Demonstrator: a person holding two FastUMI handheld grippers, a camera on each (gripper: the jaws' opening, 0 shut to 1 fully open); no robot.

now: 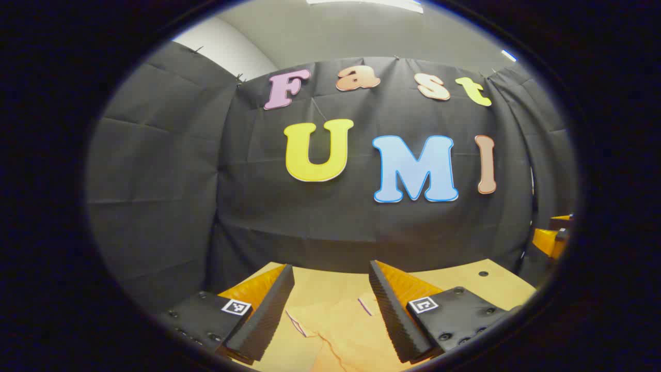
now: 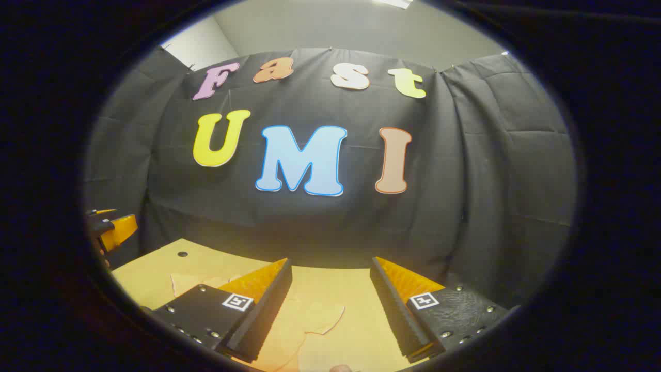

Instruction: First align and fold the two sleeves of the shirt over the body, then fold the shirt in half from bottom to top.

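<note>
Cloth walls are closing the booth off behind a pale table [image 1: 485, 284], and I am holding both claws level over it, pointing forward at the back wall rather than down. Spread flat on the table is the shirt [image 1: 341, 330], nearly the same tan as the board, so I am reading it mostly by its thin seam lines and edges. In the left gripper view it is lying just under and between my fingers, with a fold line running toward the near edge. In the right gripper view I am seeing its curved edge [image 2: 330, 320] between my fingers, plus another flap off to the left, but I cannot tell which part is a sleeve.

I am judging the fabric as thin, light and limp: it should drape, wrinkle and slide on the smooth table, and a pinch in the middle would likely drag the layers below along. I would be taking hold at a sleeve's outer edge or cuff, catching one layer only.

My left gripper [image 1: 330, 305] is standing wide open, jaws well apart, holding nothing. My right gripper [image 2: 330, 305] is the same, open and empty, hanging above the cloth and not touching it as far as I can tell. Each claw is catching a corner of the other at the side of its view. Both would need tilting down before any grasp.
</note>
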